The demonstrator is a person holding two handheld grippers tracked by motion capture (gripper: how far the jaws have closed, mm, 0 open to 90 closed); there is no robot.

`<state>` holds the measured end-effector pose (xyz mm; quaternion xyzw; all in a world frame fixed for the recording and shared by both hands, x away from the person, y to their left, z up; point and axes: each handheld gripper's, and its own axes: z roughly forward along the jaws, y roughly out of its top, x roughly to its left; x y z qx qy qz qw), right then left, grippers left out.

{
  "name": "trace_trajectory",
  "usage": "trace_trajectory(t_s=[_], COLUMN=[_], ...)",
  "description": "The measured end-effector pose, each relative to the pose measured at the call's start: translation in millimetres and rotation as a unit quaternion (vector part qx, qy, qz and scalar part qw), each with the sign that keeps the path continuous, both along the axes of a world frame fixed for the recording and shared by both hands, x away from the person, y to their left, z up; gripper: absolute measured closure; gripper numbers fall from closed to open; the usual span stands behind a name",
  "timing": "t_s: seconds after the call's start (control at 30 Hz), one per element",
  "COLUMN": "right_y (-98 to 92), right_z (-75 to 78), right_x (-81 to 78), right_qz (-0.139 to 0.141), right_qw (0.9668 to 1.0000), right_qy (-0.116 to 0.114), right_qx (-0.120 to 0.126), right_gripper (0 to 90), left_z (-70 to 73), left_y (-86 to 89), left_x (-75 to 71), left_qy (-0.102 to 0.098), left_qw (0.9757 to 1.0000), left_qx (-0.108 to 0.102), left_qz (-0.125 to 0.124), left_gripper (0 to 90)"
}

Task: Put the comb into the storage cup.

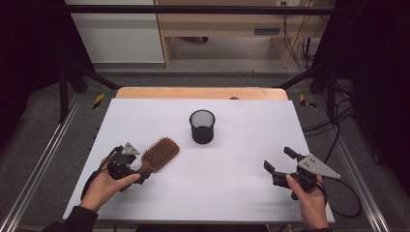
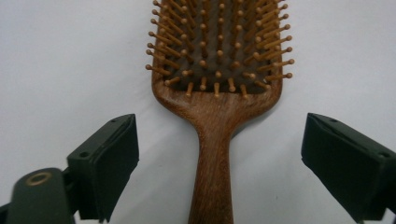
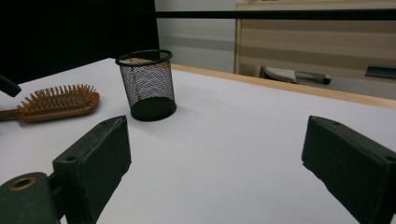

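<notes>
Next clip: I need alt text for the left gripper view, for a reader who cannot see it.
A wooden hairbrush lies bristles-up on a white table, its handle running down between the left gripper's two open black jaws. Neither jaw touches the handle; a gap shows on each side.

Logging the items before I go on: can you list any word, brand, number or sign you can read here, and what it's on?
None can be read.
Hairbrush: plain wood, no print seen on handle or head.
Mesh cup: plain black mesh, no label.
Left gripper and right gripper: no markings visible on the jaws.
Yellow-and-black striped markers on the floor by the table: a pattern, not text.
Background furniture: too small and blurred to show any lettering.
</notes>
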<state>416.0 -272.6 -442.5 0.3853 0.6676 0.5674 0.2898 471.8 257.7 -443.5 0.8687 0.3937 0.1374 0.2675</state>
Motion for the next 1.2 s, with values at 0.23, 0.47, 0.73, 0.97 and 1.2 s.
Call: trace_trajectory(t_s=[0.23, 0.47, 0.73, 0.97, 1.2], right_y=[0.0, 0.0, 0.1, 0.6, 1.2], right_z=[-0.2, -0.1, -0.3, -0.4, -0.6], right_x=[0.3, 0.4, 0.5, 0.4, 0.6], right_qz=[0.001, 0.002, 0.003, 0.005, 0.010], right_qw=[1.0000, 1.0000, 1.0000, 1.0000, 0.9999], right_qy=[-0.001, 0.000, 0.001, 0.003, 0.004], right_qx=[0.000, 0.000, -0.001, -0.001, -0.003], right_gripper=[8.3, 8.3, 8.3, 8.3, 8.3], left_z=[-3.0, -6.9, -10.0, -8.8, -7.4], left_y=[2.6, 1.9, 2.7, -2.1, -6.0], left_x=[4.3, 5.4, 8.1, 12.3, 16.1], left_qy=[0.024, 0.040, 0.050, 0.056, 0.071], left_qw=[0.9995, 0.9985, 0.9976, 0.9965, 0.9944], left_qx=[0.010, 0.022, 0.036, 0.050, 0.066], left_qz=[-0.017, -0.031, -0.031, -0.036, -0.043], left_gripper=[38.3, 53.6, 61.5, 65.6, 66.7])
